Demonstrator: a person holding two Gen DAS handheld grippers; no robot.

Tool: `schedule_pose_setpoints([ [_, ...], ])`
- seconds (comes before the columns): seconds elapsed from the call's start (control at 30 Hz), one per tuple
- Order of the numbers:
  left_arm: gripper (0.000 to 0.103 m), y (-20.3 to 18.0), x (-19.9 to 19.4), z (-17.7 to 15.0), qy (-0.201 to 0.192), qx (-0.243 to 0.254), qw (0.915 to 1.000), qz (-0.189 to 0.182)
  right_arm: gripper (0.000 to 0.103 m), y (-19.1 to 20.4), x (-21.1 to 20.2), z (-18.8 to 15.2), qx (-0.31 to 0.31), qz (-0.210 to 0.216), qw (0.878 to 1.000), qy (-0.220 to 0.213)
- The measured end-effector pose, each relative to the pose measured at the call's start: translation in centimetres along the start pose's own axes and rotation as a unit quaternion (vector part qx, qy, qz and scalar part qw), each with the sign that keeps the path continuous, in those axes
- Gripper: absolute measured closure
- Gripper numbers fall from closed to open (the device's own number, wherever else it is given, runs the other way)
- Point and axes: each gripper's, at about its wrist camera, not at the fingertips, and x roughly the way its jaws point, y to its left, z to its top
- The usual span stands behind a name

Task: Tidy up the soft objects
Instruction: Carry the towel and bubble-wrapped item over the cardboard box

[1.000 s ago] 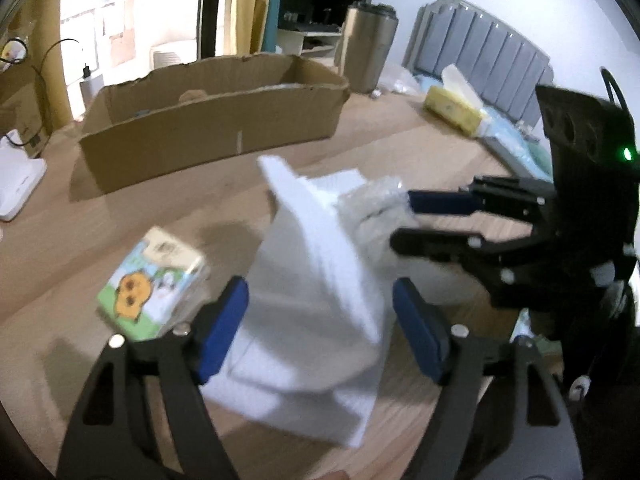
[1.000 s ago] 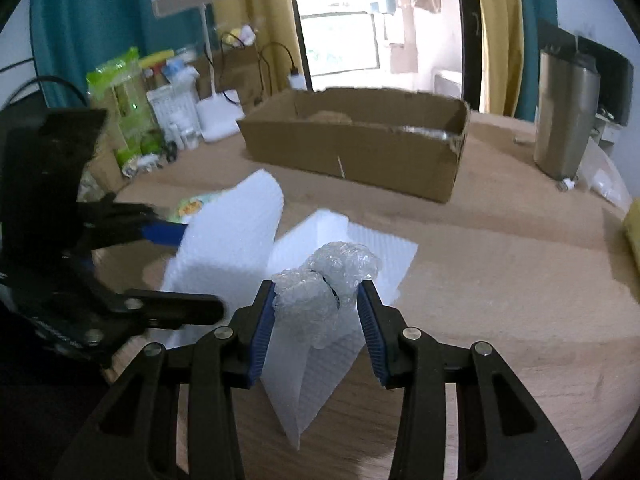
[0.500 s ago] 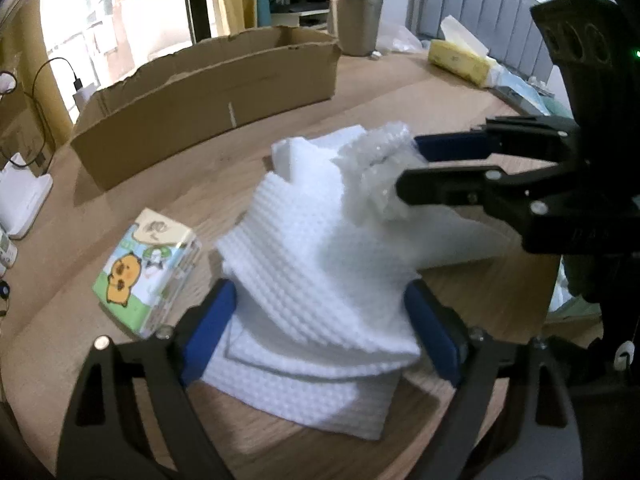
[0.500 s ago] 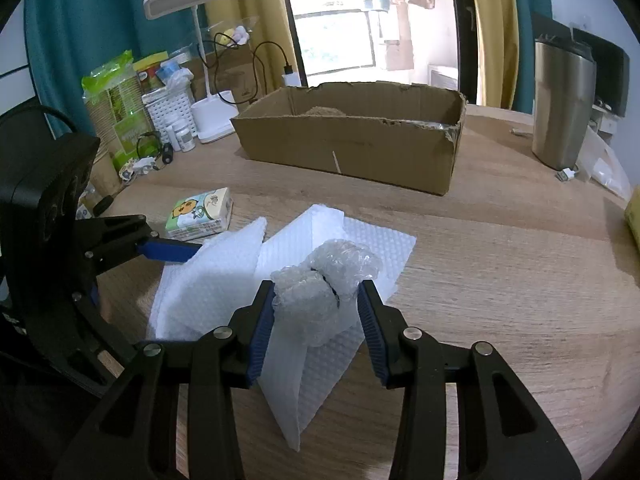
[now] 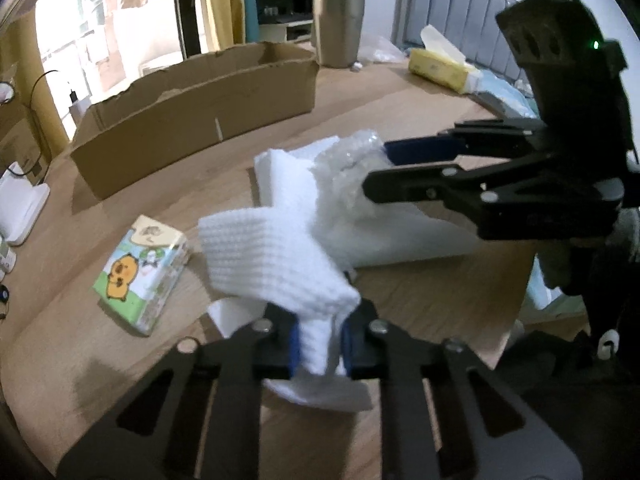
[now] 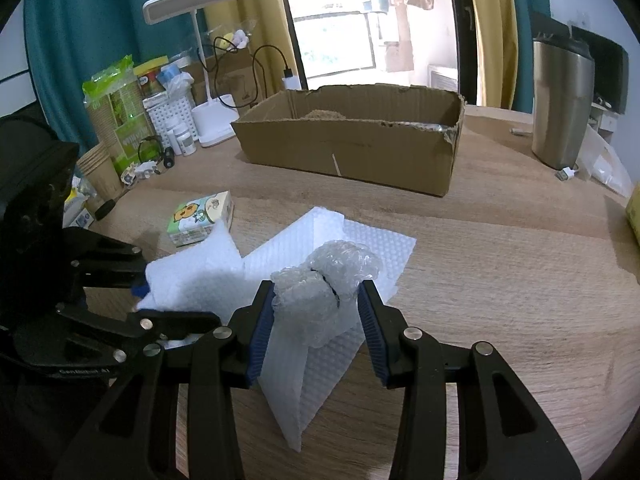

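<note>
My left gripper [image 5: 318, 344] is clamped on the white towel [image 5: 276, 264]; my right gripper [image 6: 316, 316], part open, grips a bubble-wrap wad [image 6: 324, 276] atop it, both near the cardboard box [image 6: 352, 140] on the table [image 6: 500, 280]

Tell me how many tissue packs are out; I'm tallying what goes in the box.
2. A cartoon-printed pocket tissue pack lies on the table left of the white cloth; a yellow tissue box sits at the far right edge. Others may be hidden inside the cardboard box.
</note>
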Motion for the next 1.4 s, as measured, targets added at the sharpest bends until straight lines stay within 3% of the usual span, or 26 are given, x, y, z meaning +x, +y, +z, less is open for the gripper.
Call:
schedule_pose_setpoints([
  [0.47, 0.089, 3.6, -5.1, 1.0, -0.074, -0.055, 0.9957, -0.002, 0.058, 0.7, -2.4, 2.0, -0.016, -0.013, 0.999, -0.047],
  [0.8, 0.089, 7.5, -8.1, 1.9, -0.17, -0.102, 0.9799, 0.026, 0.058, 0.0, -3.2, 3.4, -0.019, -0.024, 0.997, -0.071],
  [1.4, 0.087, 10.4, -9.3, 4.4, -0.225, -0.106, 0.9669, 0.056, 0.058, 0.1, -2.7, 6.7, -0.047, -0.033, 0.994, -0.097],
])
